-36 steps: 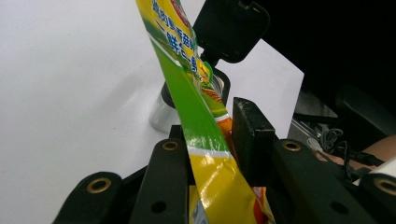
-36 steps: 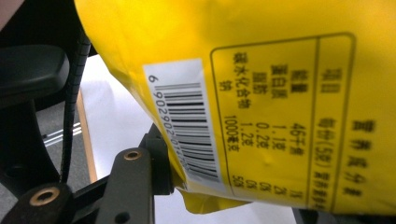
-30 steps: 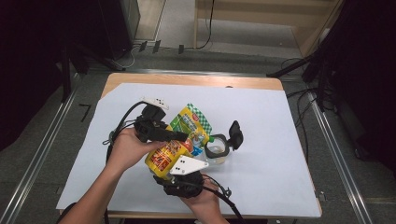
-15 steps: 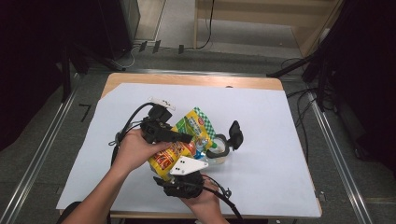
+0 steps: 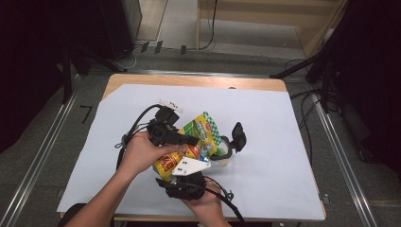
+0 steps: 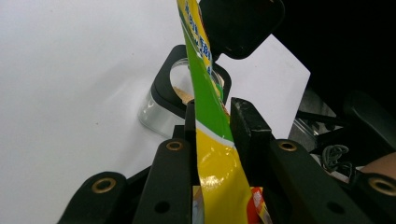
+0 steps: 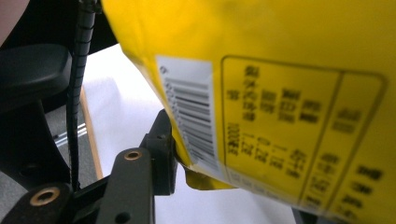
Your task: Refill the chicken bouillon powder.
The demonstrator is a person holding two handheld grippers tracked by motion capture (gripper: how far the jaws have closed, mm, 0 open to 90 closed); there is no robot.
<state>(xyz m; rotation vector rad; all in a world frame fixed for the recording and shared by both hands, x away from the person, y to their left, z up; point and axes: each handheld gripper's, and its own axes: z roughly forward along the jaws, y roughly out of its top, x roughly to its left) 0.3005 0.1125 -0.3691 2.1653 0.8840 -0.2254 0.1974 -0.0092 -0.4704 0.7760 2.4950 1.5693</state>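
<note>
Tipped further toward the jar since the earlier frame, snack pouch [image 5: 191,144] now slanted with open mouth over glass jar [image 5: 221,153], likely for pouring; left hand-held gripper [image 6: 217,121] clamped on the pouch's upper edge, steering the mouth; right hand-held gripper [image 5: 187,176] pinching the bottom corner, propping the rear end up, jaws lately closing a touch; jar upright on white sheet [image 5: 283,142] over the counter [image 5: 189,80], hinged lid [image 5: 238,135] thrown back.
</note>
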